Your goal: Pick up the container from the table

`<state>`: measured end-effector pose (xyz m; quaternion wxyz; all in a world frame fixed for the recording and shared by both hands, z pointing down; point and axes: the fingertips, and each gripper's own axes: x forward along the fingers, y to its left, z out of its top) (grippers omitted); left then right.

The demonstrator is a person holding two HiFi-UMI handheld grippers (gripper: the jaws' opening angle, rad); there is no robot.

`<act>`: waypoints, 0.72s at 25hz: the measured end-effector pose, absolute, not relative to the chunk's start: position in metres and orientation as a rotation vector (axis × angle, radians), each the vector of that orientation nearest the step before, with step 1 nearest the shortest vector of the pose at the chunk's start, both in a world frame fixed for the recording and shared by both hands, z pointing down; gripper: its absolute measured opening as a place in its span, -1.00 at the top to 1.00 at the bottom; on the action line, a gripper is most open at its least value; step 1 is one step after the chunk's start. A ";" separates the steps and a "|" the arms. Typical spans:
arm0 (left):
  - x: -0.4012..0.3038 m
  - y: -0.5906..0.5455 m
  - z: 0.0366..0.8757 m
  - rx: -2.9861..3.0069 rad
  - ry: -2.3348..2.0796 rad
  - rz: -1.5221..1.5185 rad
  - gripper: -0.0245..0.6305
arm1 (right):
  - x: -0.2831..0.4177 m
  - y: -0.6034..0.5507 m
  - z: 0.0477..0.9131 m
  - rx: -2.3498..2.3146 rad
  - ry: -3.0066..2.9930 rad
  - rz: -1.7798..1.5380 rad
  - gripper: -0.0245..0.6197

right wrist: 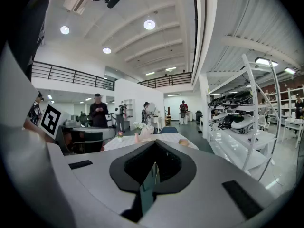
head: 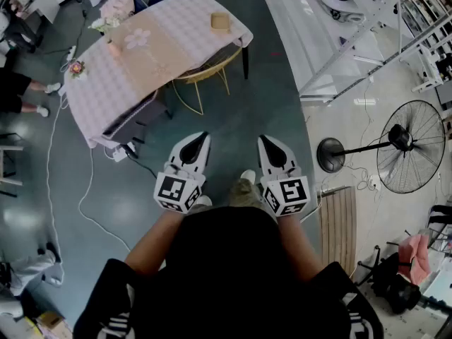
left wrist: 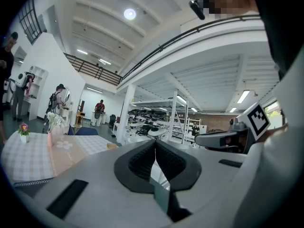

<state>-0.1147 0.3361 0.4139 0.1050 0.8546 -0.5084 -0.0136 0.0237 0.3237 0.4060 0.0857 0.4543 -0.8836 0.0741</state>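
Observation:
A small tan container (head: 220, 21) sits near the far right end of a table (head: 99, 90) covered with a pink checked cloth, across the floor from me. It also shows as a small tan shape (left wrist: 111, 146) in the left gripper view and as the container (right wrist: 184, 142) just past the jaws in the right gripper view. My left gripper (head: 205, 135) and right gripper (head: 260, 138) are held side by side in front of my body, well short of the table. Both have their jaws shut with nothing between them.
A vase of flowers (head: 113, 14) and a smaller flower pot (head: 76, 68) stand on the table. A yellow-framed chair (head: 205, 69) is tucked under it. A standing fan (head: 408, 147), a wooden slatted panel (head: 337, 224) and white shelving (head: 367, 41) are at the right. A white cable (head: 85, 189) trails over the floor; people stand at the left.

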 end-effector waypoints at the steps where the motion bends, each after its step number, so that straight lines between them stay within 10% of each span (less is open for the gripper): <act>1: -0.115 0.333 0.415 2.513 -1.500 -0.047 0.91 | 0.026 0.320 0.406 1.365 -2.631 0.229 0.93; 18: -0.081 0.260 0.424 2.502 -1.458 -0.021 0.90 | 0.067 0.242 0.409 1.379 -2.691 0.288 0.92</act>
